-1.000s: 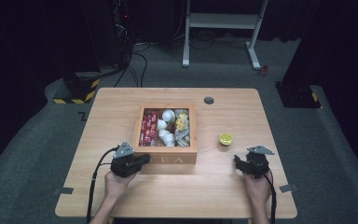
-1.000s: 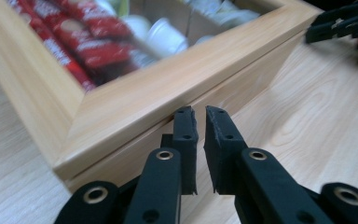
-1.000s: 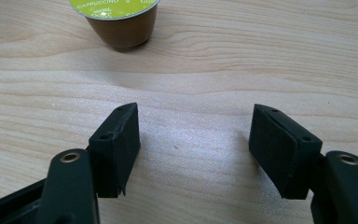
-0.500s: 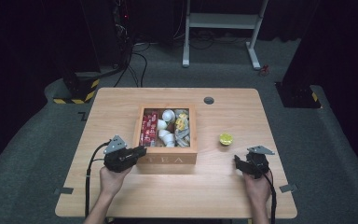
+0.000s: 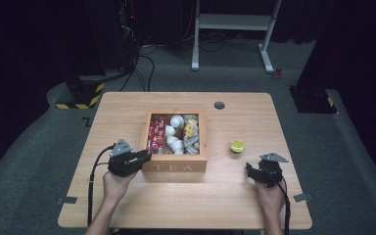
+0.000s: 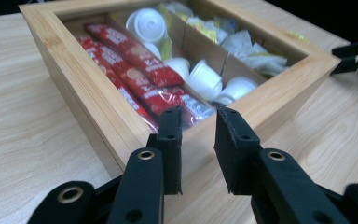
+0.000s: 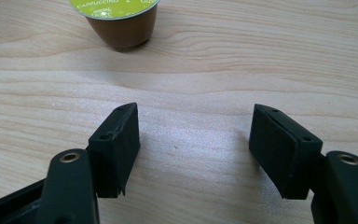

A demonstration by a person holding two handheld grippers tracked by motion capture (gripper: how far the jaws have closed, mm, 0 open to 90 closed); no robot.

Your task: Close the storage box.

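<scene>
dark floor and cables surrounded the wooden worktop (image 5: 127, 205), where a tea box (image 5: 176, 166) sat near the middle. as a judgement, the work was at its start: a green-lidded coffee capsule (image 5: 236, 145) stood alone on the worktop to the right of the box, apart from it, not yet lifted. inside the box lay red sachets (image 6: 140, 60), white cups (image 6: 205, 77) and pale packets (image 6: 256, 51) in separate compartments.

the right tool (image 7: 196, 149) hovered on the near side of the capsule, jaws spread wide and empty, with bare wood between it and the capsule. the left tool (image 6: 198, 140) sat at the box's near left corner, jaws a narrow gap apart, gripping nothing. room to the right of the box was open; the box's raised rim was the edge to clear.
</scene>
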